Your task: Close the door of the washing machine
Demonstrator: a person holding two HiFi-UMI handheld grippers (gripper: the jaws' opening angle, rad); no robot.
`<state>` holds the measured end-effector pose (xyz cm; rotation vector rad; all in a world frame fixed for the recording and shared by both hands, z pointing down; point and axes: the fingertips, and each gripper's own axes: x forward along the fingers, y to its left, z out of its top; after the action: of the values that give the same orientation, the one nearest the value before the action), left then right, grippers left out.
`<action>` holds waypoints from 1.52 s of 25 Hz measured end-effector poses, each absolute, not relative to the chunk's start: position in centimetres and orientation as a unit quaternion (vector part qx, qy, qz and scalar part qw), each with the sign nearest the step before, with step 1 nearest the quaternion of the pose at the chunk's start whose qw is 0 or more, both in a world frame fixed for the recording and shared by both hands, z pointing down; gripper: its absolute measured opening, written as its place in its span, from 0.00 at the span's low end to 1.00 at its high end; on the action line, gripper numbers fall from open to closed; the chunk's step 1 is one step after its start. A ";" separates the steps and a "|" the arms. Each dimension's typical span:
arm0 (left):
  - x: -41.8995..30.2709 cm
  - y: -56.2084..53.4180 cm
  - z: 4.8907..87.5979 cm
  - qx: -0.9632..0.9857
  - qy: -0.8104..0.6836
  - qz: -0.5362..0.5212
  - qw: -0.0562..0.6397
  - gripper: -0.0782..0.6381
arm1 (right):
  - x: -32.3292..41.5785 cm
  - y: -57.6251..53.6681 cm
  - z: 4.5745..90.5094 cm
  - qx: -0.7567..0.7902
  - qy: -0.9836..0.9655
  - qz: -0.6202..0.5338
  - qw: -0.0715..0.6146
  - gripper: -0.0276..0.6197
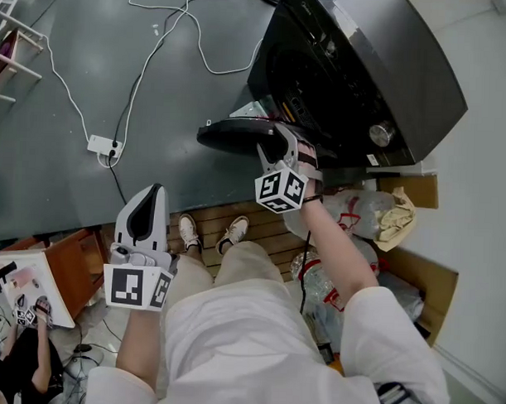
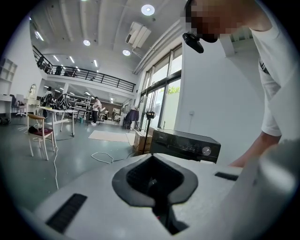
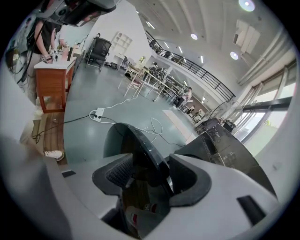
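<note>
Left tool [image 1: 154, 193] clenched, empty (right tool [image 1: 278, 138] loose astride open washing machine door [image 1: 226, 136])

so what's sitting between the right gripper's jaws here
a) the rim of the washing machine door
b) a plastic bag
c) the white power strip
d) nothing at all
a: in the right gripper view the dark, curved rim of the open washing machine door runs between the jaws of the right gripper.
</note>
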<state>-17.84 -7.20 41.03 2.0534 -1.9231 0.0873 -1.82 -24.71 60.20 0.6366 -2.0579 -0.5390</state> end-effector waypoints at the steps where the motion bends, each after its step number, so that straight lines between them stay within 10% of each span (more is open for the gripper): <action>1: -17.9 -7.2 41.3 0.718 -0.675 0.030 0.165 0.12 | -1.9 -25.1 60.2 0.258 -0.830 -0.216 0.445 0.41; 38: -18.1 -8.9 45.2 0.697 -0.685 0.036 0.210 0.12 | -0.6 -38.6 60.8 0.357 -0.779 -0.247 0.453 0.41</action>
<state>-18.13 -8.88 45.16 1.9387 -1.9039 0.0996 -0.58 -38.64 60.84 0.8820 -1.9227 -0.6110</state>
